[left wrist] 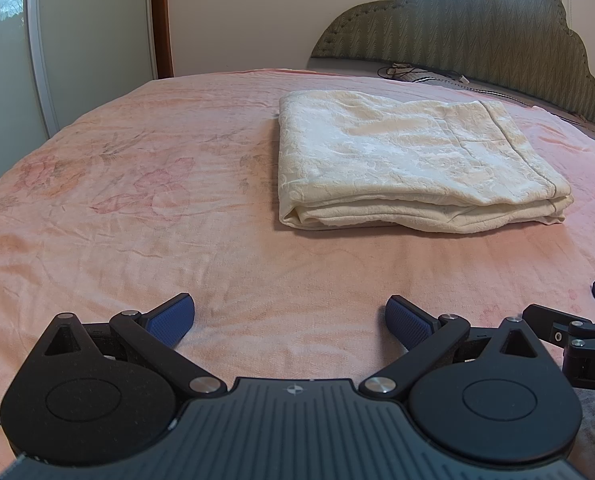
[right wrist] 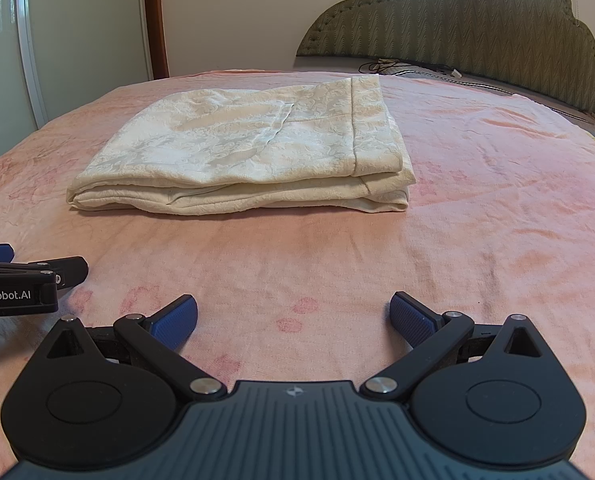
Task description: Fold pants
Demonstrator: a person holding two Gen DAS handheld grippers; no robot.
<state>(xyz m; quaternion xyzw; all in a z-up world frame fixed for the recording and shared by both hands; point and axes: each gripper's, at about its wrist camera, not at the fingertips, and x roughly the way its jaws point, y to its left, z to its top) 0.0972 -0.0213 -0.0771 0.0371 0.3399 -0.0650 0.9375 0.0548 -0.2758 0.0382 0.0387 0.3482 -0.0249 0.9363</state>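
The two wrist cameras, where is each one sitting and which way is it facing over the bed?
Left wrist view: sits low over the pink bedspread, faces the headboard; folded cream pants lie ahead to the right; its own open left tongs show, with the right tongs' edge at far right.
Right wrist view: same height and heading; pants ahead to the left; its own open right tongs show, with the left tongs' side at far left.
Shared: pants, bedspread, headboard.
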